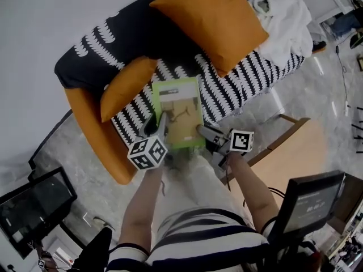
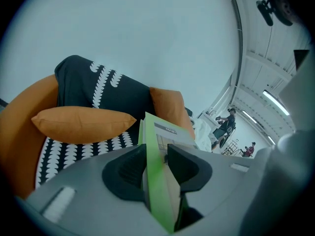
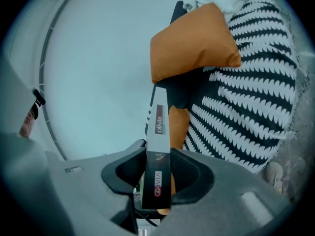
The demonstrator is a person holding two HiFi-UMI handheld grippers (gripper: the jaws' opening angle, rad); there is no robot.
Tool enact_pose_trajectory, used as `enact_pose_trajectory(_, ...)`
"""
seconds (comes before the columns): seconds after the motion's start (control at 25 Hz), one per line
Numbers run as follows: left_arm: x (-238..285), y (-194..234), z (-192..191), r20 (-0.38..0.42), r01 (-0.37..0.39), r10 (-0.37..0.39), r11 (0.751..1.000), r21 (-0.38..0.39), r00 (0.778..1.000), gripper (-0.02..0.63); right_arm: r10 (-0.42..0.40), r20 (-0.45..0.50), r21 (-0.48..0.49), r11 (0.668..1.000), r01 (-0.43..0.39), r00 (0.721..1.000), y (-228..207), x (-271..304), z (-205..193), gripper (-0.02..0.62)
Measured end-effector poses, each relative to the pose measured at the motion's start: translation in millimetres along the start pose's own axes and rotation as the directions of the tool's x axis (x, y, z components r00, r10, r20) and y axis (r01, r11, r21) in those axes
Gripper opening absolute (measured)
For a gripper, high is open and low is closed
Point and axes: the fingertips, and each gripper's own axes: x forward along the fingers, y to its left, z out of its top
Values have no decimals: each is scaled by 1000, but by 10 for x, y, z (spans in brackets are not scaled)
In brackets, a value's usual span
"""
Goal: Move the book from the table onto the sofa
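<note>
Green-bordered rectangular paperback book sits over the near edge of the black-and-white patterned fabric sofa, just right of the small orange cushion. Left gripper pinches its near left edge. Right gripper pinches its right edge. Contact with the seat cannot be determined.

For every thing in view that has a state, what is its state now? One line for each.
Book: closed, cover up, held over the sofa seat by both claws.
Left claw: shut on the book.
Right claw: shut on the book.
Small cushion: lying on the seat by the armrest.
Big cushion: leaning on the backrest.
White cloth: heaped at the sofa's end.
</note>
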Motion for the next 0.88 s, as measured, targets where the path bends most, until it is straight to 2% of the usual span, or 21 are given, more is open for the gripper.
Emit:
enact_pose_trajectory(0.16,162,92,-19,5,17,-17,1000,-10,1000,130,-11,-10,-4,1000,11,1000,-144,81,77,149)
enact_pose_trajectory(0.36,634,309,-156,-5,1,-1,999,-34,1000,126,-8,-29,8,1000,9,1000,-570,262,319,149)
enact_pose_trajectory(0.56,796,400,-275,-15,-6,5,998,-66,1000,122,-29,-40,17,999,29,999,-779,283,380,149)
enact_pose_trajectory(0.88,1148,640,-462,-42,-36,31,990,-135,999,115,-114,-32,58,992,116,993,-1206,366,520,150)
